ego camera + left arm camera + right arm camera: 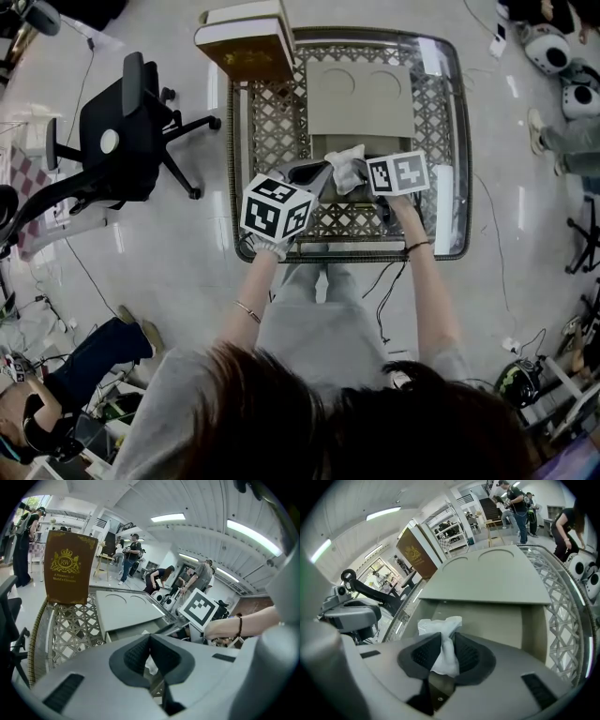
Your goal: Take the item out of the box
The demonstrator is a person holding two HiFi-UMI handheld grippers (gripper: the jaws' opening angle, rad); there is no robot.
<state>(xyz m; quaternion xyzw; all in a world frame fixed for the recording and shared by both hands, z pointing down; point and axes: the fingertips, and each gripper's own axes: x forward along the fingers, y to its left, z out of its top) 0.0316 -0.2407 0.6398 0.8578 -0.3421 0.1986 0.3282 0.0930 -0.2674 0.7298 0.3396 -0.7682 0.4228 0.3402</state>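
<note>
Task's abt halfway, as I'm judging it. The box (501,625) is lying open on the table (457,141), its lid (497,581) folded back to the far side. The item (439,626), a white crumpled bag, is being pinched but isn't clear of the box yet; it's hanging just over the near part of the cavity. Left to do: lifting it out & away.

R gripper (445,640) is reaching in from the near right, jaws partly closed & squeezing the bag's middle, w/ the bag's top sticking up past the tips. L gripper (149,640) is sitting at the near left of the box, jaws looking closed tip to tip. Nothing's clearly btwn them; a bit of white is showing thru the slit. Both forearms are stretching fwd, wrists close together.
</note>
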